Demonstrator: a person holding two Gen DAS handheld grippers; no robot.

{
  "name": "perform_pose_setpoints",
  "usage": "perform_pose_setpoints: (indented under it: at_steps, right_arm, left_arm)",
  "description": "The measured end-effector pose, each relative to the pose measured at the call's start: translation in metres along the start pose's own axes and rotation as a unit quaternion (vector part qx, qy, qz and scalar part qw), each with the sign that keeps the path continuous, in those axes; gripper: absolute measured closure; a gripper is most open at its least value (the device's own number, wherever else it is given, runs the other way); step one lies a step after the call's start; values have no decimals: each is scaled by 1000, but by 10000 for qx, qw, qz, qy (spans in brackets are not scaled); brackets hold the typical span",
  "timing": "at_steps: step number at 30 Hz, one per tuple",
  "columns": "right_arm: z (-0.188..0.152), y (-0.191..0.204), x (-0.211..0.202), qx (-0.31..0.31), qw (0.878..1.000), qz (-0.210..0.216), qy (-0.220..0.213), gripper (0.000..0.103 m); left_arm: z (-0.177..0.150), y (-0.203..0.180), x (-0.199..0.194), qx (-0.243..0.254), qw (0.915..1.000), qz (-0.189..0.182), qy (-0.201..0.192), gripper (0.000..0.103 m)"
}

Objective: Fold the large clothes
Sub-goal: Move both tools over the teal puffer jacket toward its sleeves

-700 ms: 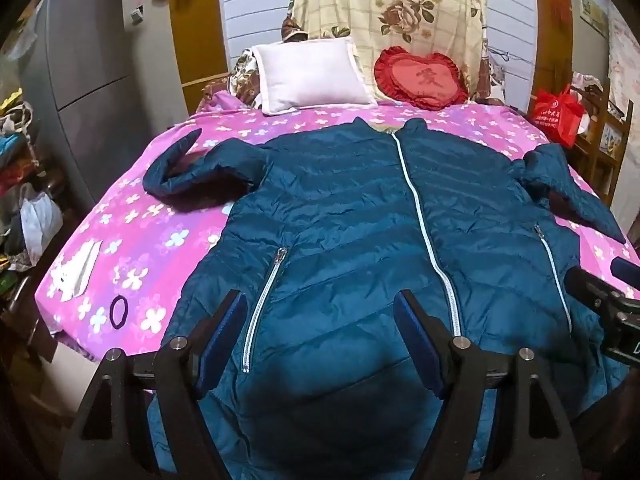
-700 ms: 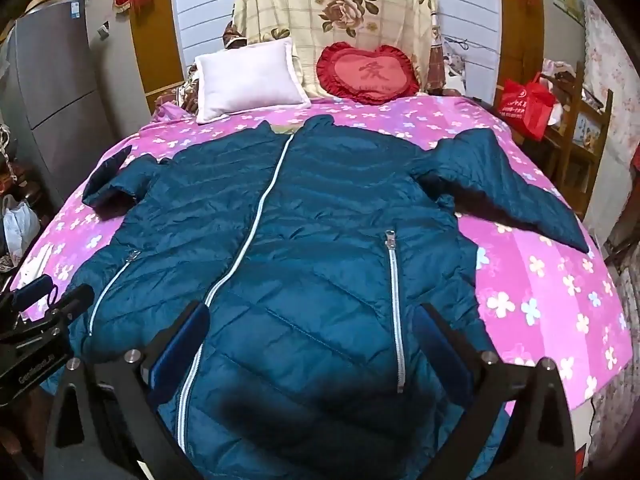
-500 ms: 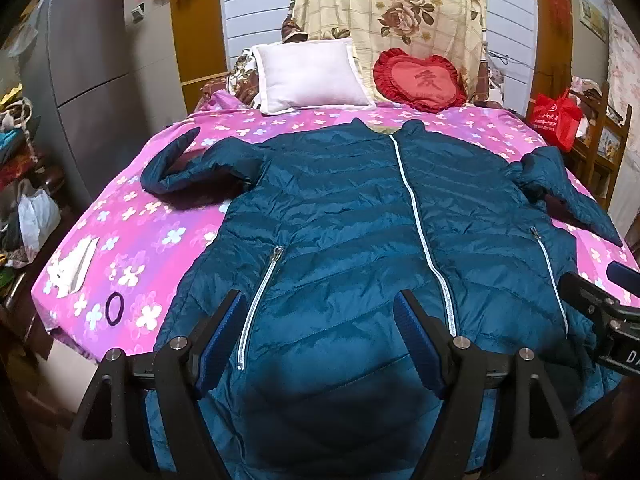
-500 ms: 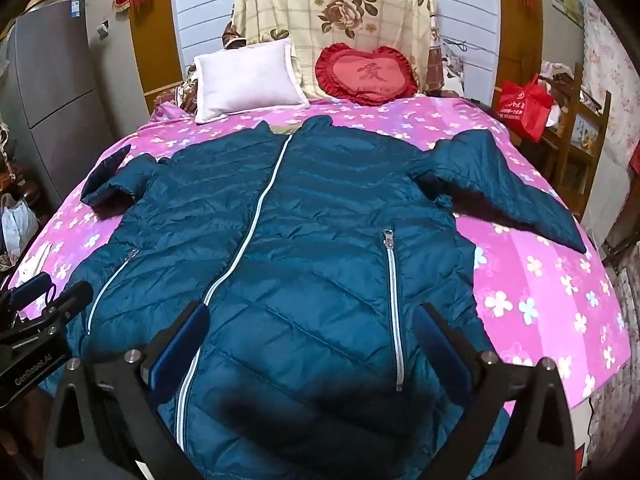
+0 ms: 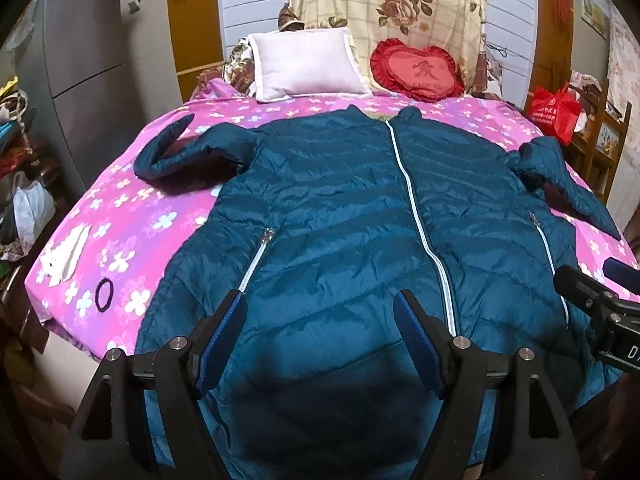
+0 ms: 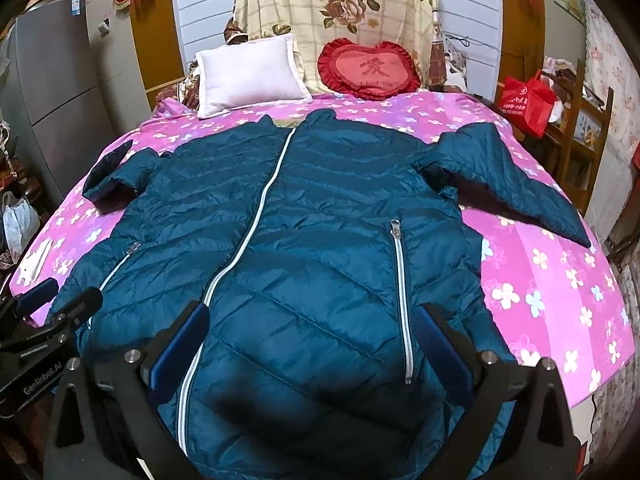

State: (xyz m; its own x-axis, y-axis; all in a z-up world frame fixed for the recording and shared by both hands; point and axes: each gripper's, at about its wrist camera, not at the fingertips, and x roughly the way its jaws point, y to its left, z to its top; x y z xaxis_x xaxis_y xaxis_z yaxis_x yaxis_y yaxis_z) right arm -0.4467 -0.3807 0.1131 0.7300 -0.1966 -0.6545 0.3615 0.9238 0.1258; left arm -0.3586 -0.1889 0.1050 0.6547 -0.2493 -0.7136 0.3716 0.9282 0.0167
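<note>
A teal quilted jacket (image 5: 340,208) (image 6: 304,220) lies front-up and zipped on the pink flowered bed (image 5: 132,216) (image 6: 552,280), collar toward the pillows. Its left sleeve (image 5: 180,152) is bent back on itself, and its right sleeve (image 6: 512,184) stretches out toward the bed's edge. My left gripper (image 5: 320,304) hovers open above the hem, left of the white centre zip, with nothing between its blue pads. My right gripper (image 6: 312,316) stands wide open over the hem between the centre zip and the right pocket zip. Each gripper shows at the other view's edge (image 5: 592,300) (image 6: 52,312).
A white pillow (image 5: 308,64), a red heart cushion (image 5: 416,68) and a floral blanket stand at the headboard. A black hair tie (image 5: 105,290) and a white scrap (image 5: 64,256) lie at the bed's left corner. A grey fridge (image 5: 80,60) stands left, a red bag (image 5: 554,110) on wooden shelves right.
In both views the jacket and bed have slid slightly up the frame, so both grippers have shifted a little. The jaws stand as wide as before and the jacket lies unmoved.
</note>
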Motion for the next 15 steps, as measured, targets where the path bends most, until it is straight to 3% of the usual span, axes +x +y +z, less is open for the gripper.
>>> perform_pose_setpoints:
  at_steps: [15]
  right_arm:
    - [-3, -3, 8, -64, 9998, -102, 144, 0]
  left_arm:
    - [-3, 1, 6, -25, 9998, -134, 114, 50]
